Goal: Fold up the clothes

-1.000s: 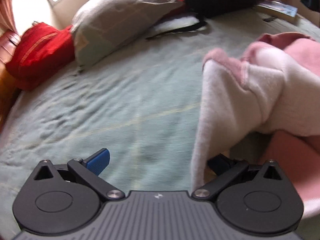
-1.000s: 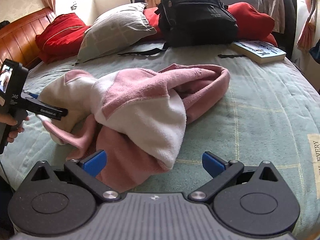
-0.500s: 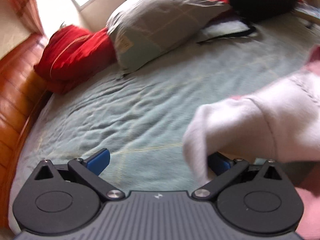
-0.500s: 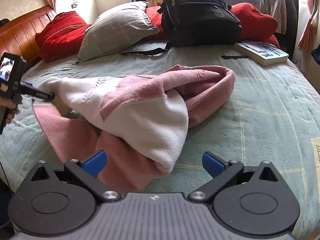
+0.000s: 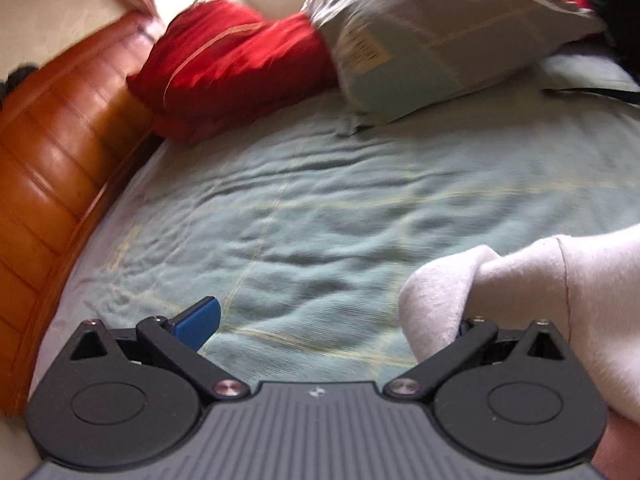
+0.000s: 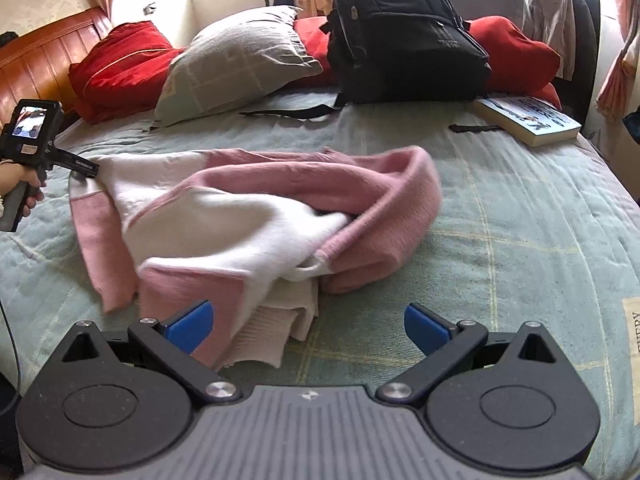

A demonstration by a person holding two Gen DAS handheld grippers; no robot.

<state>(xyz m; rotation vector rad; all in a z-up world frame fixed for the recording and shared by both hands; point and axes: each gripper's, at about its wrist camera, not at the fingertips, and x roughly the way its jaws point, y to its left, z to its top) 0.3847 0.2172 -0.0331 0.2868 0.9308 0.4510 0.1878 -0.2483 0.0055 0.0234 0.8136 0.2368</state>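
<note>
Item: one pink-and-white fleece sweater, crumpled, lying mid-bed on the pale green quilted bedspread, its ribbed white hem nearest my right side. My left gripper has its jaws spread wide, the white fleece draped over the right-hand finger and hiding it, the other blue pad bare; I judge the cloth hooked rather than pinched. My right gripper hovers just short of the hem, jaws spread, nothing between them. Step in hand, as I judge it: spreading the garment flat before any fold. To do it well: close my left jaws on one layer only, carry that corner toward the orange wooden headboard, and have my right pin or draw the hem opposite, so the bunched pink hood opens out. Nearby, untouched: grey pillow, black backpack.
</note>
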